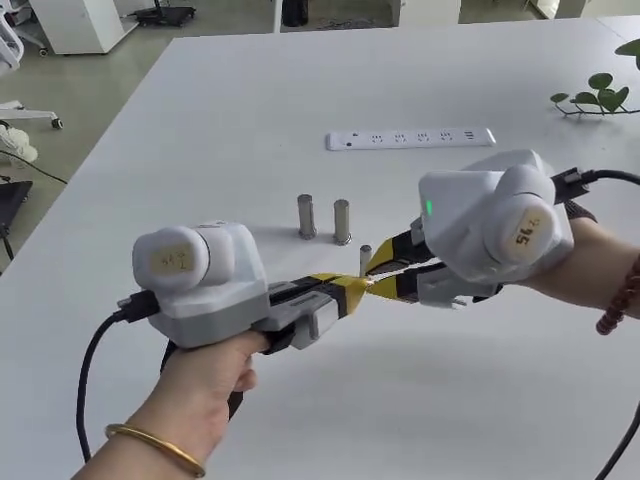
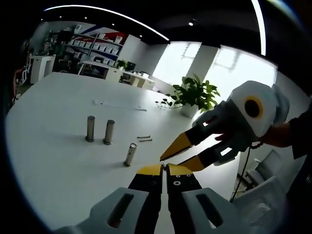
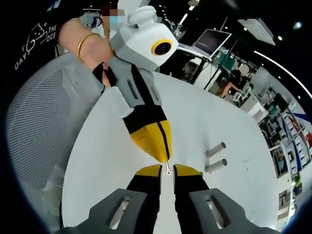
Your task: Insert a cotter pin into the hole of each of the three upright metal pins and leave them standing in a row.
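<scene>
Cotter pin [image 3: 167, 167] is off the table, up in the air: a thin wire whose loop end pokes out of the tip of the left gripper [image 3: 165, 152], and that gripper's jaws are pressed together on it. The loop hangs in the gap between the jaws of the right gripper [image 3: 168, 171], which stand a little apart and, as far as I can tell, do not touch the wire. I read this as a mid-air hand-over or re-grip, above the table [image 1: 200, 130] and just in front of the nearest metal pin [image 1: 365, 258]. To do it well I close the right jaws on the loop end only, square across the wire, so the straight legs are left free for the hole. I keep the left clamped until the right has bitten, or the wire drops. My guess is the wire is thin and springy and will swivel if caught off-centre, so I squeeze slowly. A second metal pin [image 1: 342, 221] and a third metal pin [image 1: 306, 216] stand upright side by side behind the nearest one, which sits nearer me and out of their line. The holes are too small to make out, so I check the hole's direction before I bring the legs in. Spare cotter pins [image 2: 144, 139] lie flat on the table near the nearest pin. A power strip [image 1: 410, 138] lies well beyond, out of the way.
</scene>
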`<action>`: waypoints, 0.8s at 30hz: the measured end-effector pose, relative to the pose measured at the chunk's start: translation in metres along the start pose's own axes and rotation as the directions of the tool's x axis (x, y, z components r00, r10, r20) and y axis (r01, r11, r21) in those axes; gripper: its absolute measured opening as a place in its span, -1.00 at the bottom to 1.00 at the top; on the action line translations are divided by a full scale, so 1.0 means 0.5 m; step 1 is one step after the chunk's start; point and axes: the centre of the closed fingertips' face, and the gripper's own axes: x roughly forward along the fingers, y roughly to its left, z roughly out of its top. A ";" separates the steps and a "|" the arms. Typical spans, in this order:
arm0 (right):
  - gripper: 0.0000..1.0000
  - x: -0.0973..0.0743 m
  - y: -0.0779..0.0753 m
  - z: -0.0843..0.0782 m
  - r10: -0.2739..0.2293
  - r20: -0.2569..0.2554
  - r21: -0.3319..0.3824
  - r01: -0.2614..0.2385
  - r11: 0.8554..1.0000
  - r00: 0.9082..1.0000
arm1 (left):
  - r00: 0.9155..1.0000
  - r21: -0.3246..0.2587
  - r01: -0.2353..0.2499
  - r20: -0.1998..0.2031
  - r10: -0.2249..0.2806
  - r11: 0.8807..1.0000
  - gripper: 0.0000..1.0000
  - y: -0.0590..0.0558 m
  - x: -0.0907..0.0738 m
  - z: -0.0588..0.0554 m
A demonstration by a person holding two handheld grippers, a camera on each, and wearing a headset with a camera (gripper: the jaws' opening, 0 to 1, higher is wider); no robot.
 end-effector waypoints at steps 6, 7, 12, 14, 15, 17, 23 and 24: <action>-0.87 -0.005 0.008 -0.007 0.031 0.040 0.137 -0.036 0.990 0.999 | 1.000 0.063 0.004 -0.009 -0.004 0.998 -1.00 0.000 -0.008 -0.002; -0.86 -0.003 0.005 -0.012 0.035 0.046 0.159 -0.042 0.986 0.998 | 1.000 0.077 0.006 -0.013 -0.005 0.997 -1.00 0.001 -0.009 -0.003; -0.82 -0.009 0.010 -0.019 0.068 0.090 0.274 -0.090 0.958 0.994 | 0.999 0.189 0.024 -0.044 -0.016 0.982 -1.00 0.003 -0.017 -0.013; -0.81 -0.010 0.015 -0.017 0.073 0.110 0.314 -0.104 0.944 0.991 | 0.998 0.216 0.035 -0.052 -0.024 0.976 -1.00 0.002 -0.019 -0.018; -0.80 -0.010 0.014 -0.018 0.083 0.119 0.324 -0.118 0.939 0.989 | 0.998 0.234 0.040 -0.057 -0.028 0.971 -1.00 0.001 -0.020 -0.020; -0.79 -0.009 0.016 -0.022 0.093 0.127 0.342 -0.131 0.931 0.988 | 0.997 0.280 0.055 -0.071 -0.036 0.959 -1.00 0.000 -0.021 -0.026; -0.77 -0.013 0.050 -0.017 0.162 0.180 0.382 -0.221 0.898 0.970 | 0.992 0.333 0.105 -0.095 -0.078 0.937 -1.00 -0.012 -0.023 -0.034; -0.77 -0.014 0.055 -0.015 0.173 0.189 0.390 -0.235 0.890 0.967 | 0.989 0.359 0.131 -0.109 -0.098 0.924 -1.00 -0.018 -0.024 -0.038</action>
